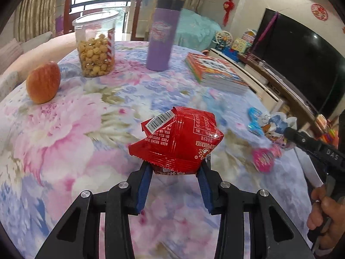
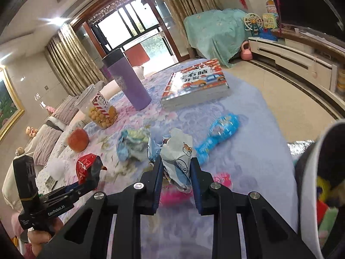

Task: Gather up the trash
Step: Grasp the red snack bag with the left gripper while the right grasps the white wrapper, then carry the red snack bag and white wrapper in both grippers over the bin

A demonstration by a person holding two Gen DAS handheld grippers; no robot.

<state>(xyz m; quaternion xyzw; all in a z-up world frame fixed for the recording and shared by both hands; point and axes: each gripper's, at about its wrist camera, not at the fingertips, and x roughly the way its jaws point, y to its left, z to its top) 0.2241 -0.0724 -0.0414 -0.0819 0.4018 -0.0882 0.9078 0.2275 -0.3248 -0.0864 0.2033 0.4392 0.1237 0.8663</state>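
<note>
Left gripper (image 1: pixel 175 172): its blue fingers (image 1: pixel 144 185) pinch the red snack bag (image 1: pixel 179 138) by its bottom edge. The bag is up off the surface (image 1: pixel 64 129).
Right gripper (image 2: pixel 176 172): its fingers (image 2: pixel 157 185) pinch a crumpled white and blue wrapper (image 2: pixel 179 151), lifted a little above the surface.
Trash left on the surface: a blue wrapper (image 2: pixel 222 129) far and to the right, a crumpled blue and green wrapper (image 2: pixel 133 143) to the left, and a pink wrapper (image 2: pixel 174 196) near, under the right gripper.
Things that are not trash: an apple (image 1: pixel 43 83), a jar of snack balls (image 1: pixel 96 43), a purple cup (image 1: pixel 162 34) and a book (image 1: pixel 215 73) at the far side.
Bin: a dark tub with a white rim (image 2: pixel 310 172) shows at the right edge. It seems to be where the trash goes.
Risk one: the red bag is puffy and slick and held only by its edge. It could slip out on the way.
Risk two: the white wrapper is loose and floppy. A part could catch on the pink one below and drag it off the surface.
Risk three: the two grippers are near each other. They could bump if both go to the bin at once.
</note>
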